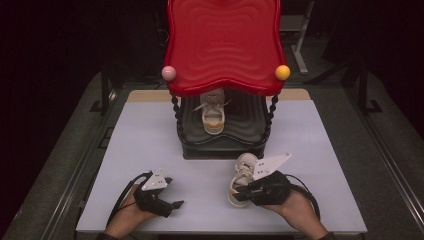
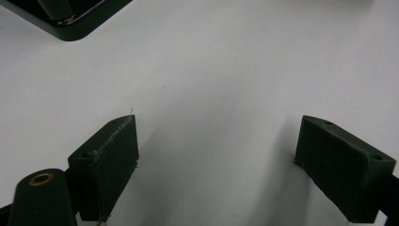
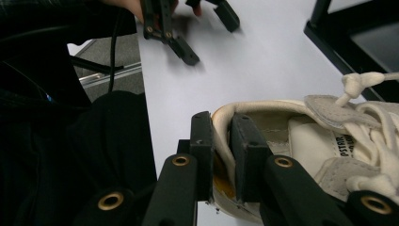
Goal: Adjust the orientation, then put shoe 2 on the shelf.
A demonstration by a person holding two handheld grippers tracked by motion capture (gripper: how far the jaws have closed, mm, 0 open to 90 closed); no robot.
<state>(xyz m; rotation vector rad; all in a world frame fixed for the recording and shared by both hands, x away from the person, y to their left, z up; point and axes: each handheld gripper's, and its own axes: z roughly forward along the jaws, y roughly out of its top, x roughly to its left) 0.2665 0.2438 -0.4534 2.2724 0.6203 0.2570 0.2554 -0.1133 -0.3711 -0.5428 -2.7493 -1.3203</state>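
Observation:
A white sneaker point(image 1: 241, 176) with a tan sole hangs just above the table at front right, and my right gripper point(image 1: 240, 192) is shut on its heel collar. In the right gripper view the two jaws pinch the heel rim point(image 3: 223, 123) of that sneaker point(image 3: 324, 141), one jaw inside and one outside. A matching second sneaker point(image 1: 213, 114) rests on the lower black shelf point(image 1: 240, 131) of the rack, toe toward me. My left gripper point(image 1: 174, 192) rests at front left, open with nothing between its fingers point(image 2: 110, 162); bare white tabletop lies beneath it.
A two-tier rack with a red wavy top point(image 1: 224, 42) stands at the table's far middle, with a pink ball point(image 1: 168, 73) and a yellow ball point(image 1: 282, 72) on its corners. A corner of its black base point(image 2: 70, 19) is near the left gripper. The white tabletop point(image 1: 150, 140) surrounds it.

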